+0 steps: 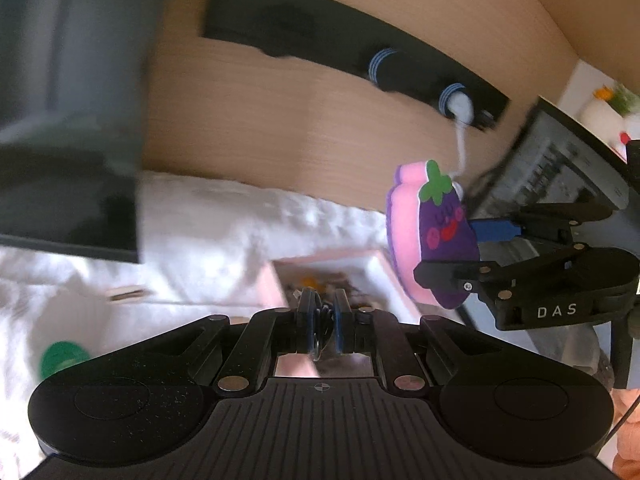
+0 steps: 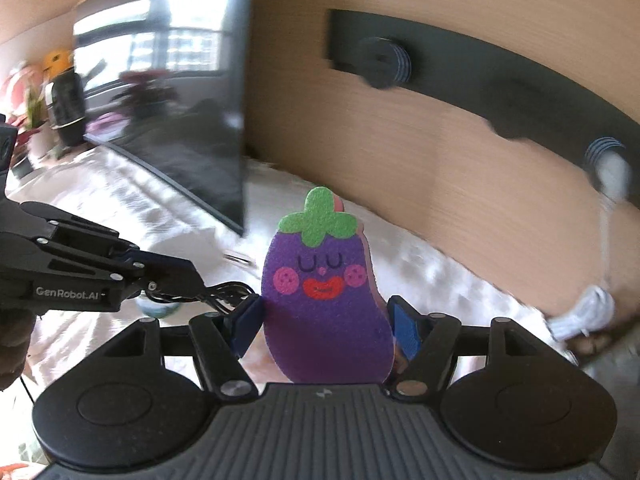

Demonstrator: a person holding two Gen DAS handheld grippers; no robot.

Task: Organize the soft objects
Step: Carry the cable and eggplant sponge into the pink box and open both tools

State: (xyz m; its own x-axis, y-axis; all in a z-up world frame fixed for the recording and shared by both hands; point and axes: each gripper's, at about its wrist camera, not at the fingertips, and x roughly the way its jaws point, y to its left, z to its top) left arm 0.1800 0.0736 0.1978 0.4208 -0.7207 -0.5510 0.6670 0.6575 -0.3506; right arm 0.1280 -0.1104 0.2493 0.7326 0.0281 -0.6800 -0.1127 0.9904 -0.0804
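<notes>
My right gripper (image 2: 326, 322) is shut on a purple eggplant-shaped sponge (image 2: 324, 296) with a green leaf top, a smiling face and a pink back layer. The sponge stands upright between the blue fingers. The same sponge (image 1: 434, 236) shows at the right of the left wrist view, held in the right gripper (image 1: 452, 248). My left gripper (image 1: 323, 316) is shut on a bundle of thin black hair ties (image 1: 322, 320), above a pink-rimmed box (image 1: 372, 258) on the white fluffy cloth. In the right wrist view the left gripper (image 2: 200, 284) comes in from the left with the black hair ties (image 2: 230, 294) hanging at its tip.
A white fluffy cloth (image 1: 208, 216) covers the table. A dark monitor (image 2: 172, 92) stands at the left, against a wooden wall with a black strip (image 1: 340, 40). A green round object (image 1: 62, 358) lies at the lower left. A keyboard or laptop (image 1: 560, 160) is at the right.
</notes>
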